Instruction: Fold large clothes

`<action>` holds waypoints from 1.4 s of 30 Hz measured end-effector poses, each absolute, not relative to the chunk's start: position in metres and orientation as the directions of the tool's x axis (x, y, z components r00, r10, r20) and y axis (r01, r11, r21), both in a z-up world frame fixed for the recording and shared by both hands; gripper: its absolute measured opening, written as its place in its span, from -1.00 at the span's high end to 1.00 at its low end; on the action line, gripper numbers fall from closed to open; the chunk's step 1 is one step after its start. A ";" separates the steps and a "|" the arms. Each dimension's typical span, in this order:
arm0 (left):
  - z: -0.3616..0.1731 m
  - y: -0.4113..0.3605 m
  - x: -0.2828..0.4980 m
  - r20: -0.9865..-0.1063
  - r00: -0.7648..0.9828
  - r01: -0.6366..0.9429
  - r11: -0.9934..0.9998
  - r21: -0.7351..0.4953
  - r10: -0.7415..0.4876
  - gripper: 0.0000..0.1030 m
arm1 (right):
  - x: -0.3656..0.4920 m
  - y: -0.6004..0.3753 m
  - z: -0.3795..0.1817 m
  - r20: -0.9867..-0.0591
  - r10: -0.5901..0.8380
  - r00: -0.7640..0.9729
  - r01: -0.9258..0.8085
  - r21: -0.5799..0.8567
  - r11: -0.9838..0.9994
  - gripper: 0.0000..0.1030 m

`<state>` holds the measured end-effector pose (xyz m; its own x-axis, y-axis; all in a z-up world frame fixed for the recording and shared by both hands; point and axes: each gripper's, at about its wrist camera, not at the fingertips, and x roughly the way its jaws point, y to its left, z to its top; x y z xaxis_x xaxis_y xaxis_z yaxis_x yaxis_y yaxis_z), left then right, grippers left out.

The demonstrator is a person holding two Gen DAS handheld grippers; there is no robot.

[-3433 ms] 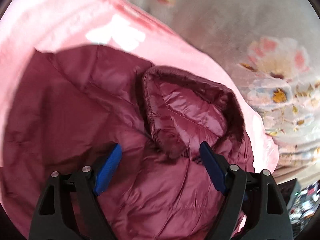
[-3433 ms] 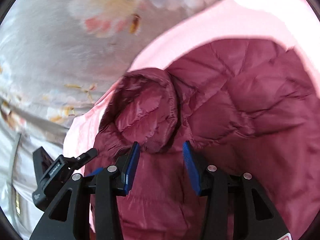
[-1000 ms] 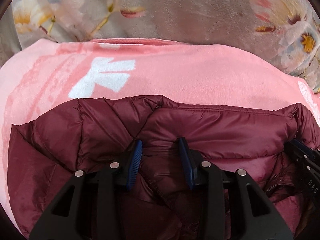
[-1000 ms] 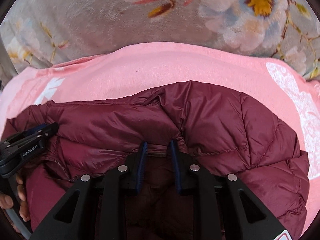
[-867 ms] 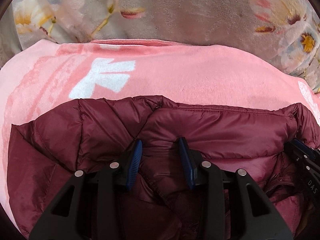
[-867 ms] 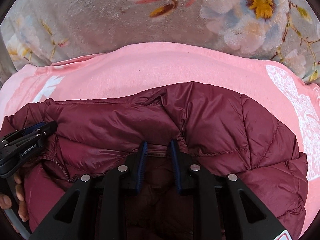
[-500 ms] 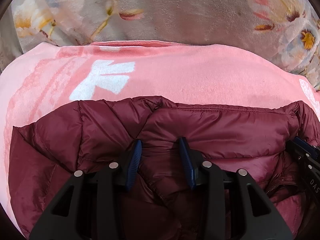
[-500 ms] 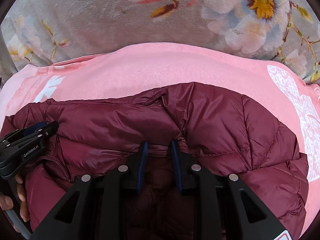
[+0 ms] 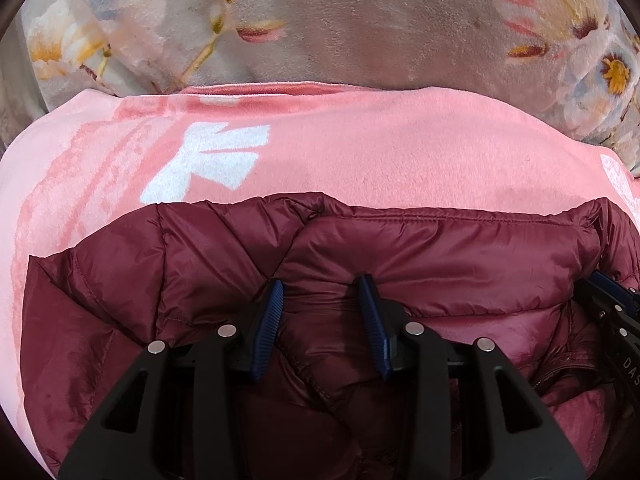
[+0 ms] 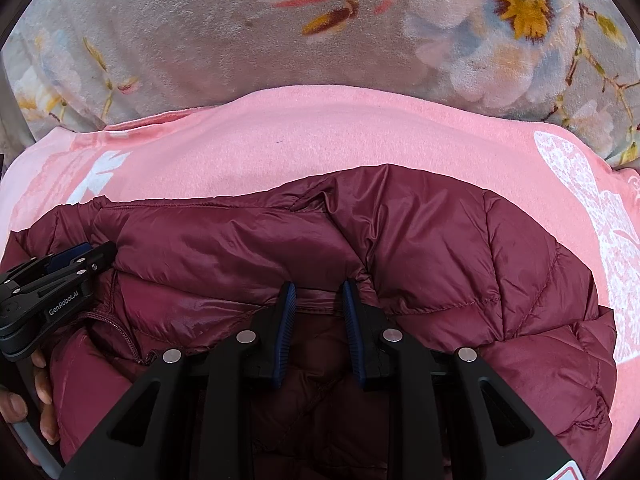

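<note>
**Both hand-held grippers pinching the jacket's folded edge**

Your left hand-held gripper (image 9: 320,292) has its blue pads (image 9: 270,320) partly closed, with a puffy fold of the dark red quilted jacket (image 9: 440,256) bunched between them. Your right hand-held gripper (image 10: 318,294) pinches a narrower fold of the same jacket (image 10: 440,248), its pads closer together.

The jacket lies right under and ahead of both grippers, its stitched edge running across just beyond the fingertips. On the left gripper's far right you see the tip of the other gripper (image 9: 612,304); from the right gripper's view the left one (image 10: 52,280) sits at the far left, on the jacket, with your fingers (image 10: 40,376) below it.

The jacket rests on a pink blanket (image 9: 360,140) with white shapes, and beyond that spreads a grey flowered cover (image 10: 200,32).
</note>
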<state>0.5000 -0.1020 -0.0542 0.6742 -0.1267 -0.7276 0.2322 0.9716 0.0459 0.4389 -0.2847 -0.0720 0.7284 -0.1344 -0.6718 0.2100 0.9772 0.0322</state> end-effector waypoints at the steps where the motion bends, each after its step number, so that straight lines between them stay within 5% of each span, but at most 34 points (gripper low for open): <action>1: -0.054 -0.102 0.500 -0.727 0.674 0.233 0.971 0.047 -0.127 0.25 | 0.439 -0.285 -0.072 -0.672 -0.134 0.728 0.210 0.032 0.977 0.57; 18: -0.056 -0.103 0.501 -0.717 0.690 0.220 0.972 0.078 -0.098 0.18 | 0.439 -0.289 -0.073 -0.678 -0.094 0.729 0.202 0.083 0.976 0.57; 20: -0.056 -0.100 0.502 -0.717 0.690 0.210 0.975 0.071 -0.097 0.05 | 0.438 -0.292 -0.073 -0.672 -0.061 0.738 0.190 0.120 0.974 0.52; 21: -0.057 -0.097 0.504 -0.721 0.689 0.182 0.980 0.077 -0.072 -0.38 | 0.435 -0.296 -0.072 -0.660 -0.037 0.750 0.181 0.152 0.972 0.50; 22: -0.057 -0.092 0.508 -0.732 0.680 0.155 0.985 0.072 -0.053 -0.61 | 0.431 -0.298 -0.070 -0.647 -0.024 0.762 0.178 0.173 0.969 0.50; 24: -0.054 -0.081 0.504 -0.741 0.666 0.158 0.987 0.027 -0.086 -0.60 | 0.413 -0.304 -0.063 -0.630 -0.031 0.776 0.205 0.205 0.957 0.50; 32: -0.013 -0.008 0.378 -0.753 0.636 0.213 0.976 -0.040 -0.169 -0.74 | 0.214 -0.321 -0.035 -0.622 -0.038 0.782 0.231 0.234 0.944 -0.16; 42: -0.068 0.156 0.200 -0.842 0.461 0.095 0.959 -0.267 -0.280 -0.80 | -0.020 -0.347 -0.089 -0.688 -0.094 0.720 0.356 0.249 0.901 -0.31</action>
<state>0.1996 0.1562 -0.0677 0.4611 -0.2801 -0.8419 0.0955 0.9590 -0.2668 -0.0200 -0.3475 -0.0889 0.7199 -0.0941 -0.6876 0.3558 0.9007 0.2492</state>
